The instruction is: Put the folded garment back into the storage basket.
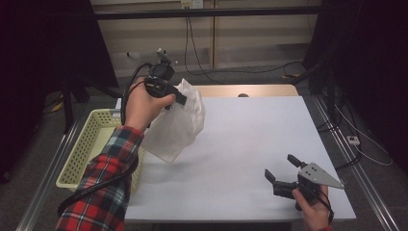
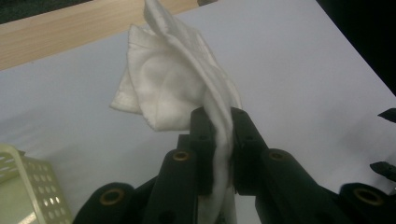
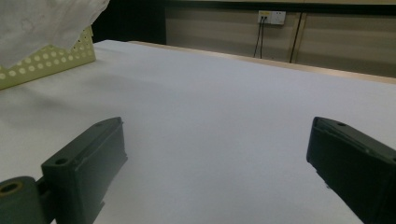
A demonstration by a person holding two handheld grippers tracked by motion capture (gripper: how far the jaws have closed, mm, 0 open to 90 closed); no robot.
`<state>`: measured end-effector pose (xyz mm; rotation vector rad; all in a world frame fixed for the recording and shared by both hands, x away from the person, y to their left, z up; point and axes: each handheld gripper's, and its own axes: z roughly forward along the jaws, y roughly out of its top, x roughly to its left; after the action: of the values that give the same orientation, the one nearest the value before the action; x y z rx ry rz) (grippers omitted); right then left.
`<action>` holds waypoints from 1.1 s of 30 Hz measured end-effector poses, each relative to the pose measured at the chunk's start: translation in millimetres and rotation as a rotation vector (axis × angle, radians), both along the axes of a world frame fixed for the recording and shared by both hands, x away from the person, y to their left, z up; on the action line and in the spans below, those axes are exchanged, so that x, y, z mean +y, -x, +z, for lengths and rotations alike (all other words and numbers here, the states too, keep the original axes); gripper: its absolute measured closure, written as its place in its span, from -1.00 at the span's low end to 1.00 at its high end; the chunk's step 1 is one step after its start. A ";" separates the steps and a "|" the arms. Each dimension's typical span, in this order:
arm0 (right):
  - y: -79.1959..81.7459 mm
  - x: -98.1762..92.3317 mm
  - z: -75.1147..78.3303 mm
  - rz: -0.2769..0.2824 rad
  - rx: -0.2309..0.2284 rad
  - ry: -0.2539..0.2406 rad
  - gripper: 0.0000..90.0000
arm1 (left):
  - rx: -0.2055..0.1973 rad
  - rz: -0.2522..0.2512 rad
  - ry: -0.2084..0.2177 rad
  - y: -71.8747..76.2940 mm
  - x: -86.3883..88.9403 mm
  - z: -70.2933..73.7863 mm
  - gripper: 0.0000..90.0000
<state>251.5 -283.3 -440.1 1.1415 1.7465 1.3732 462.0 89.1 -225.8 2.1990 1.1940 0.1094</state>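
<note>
A white cloth [image 1: 180, 120] hangs in the air over the left part of the white table [image 1: 250, 134], its lower corner close to the surface. My left gripper [image 1: 182, 99] is raised above the table's left side and is shut on the cloth's upper edge. In the left gripper view a bunched fold of the cloth [image 2: 173, 84] is pinched between the two black jaws of the left gripper [image 2: 218, 121]. My right gripper [image 1: 281, 167] rests low near the table's front right corner, its jaws wide apart with nothing between them, as with the right gripper [image 3: 217, 140] in its own view.
A pale yellow perforated basket [image 1: 89, 144] stands at the table's left edge, under the person's plaid sleeve. A wooden strip [image 1: 250, 90] runs along the table's far edge. Cables lie on the floor behind and to the right.
</note>
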 end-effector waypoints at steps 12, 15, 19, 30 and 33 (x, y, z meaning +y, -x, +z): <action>0.5 -0.4 1.0 -0.007 -0.001 -0.011 -0.92 | -0.010 0.014 0.005 3.0 10.2 14.4 0.82; -0.5 -1.5 -0.1 -0.006 -0.001 -0.003 -0.92 | -0.002 0.019 0.003 3.1 13.6 14.6 0.82; 0.2 -1.0 0.5 -0.004 -0.002 -0.012 -0.92 | 0.007 0.030 0.002 1.6 15.2 13.7 0.82; 0.6 -0.4 0.7 -0.011 0.001 -0.014 -0.92 | 0.002 0.037 0.001 4.6 24.1 21.4 0.82; 0.5 -0.1 1.5 -0.010 -0.005 -0.013 -0.92 | 0.002 0.043 0.002 4.6 27.1 22.0 0.82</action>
<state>250.9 -283.4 -438.6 1.1515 1.7288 1.3815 457.4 116.1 -203.8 2.1727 1.2429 0.1237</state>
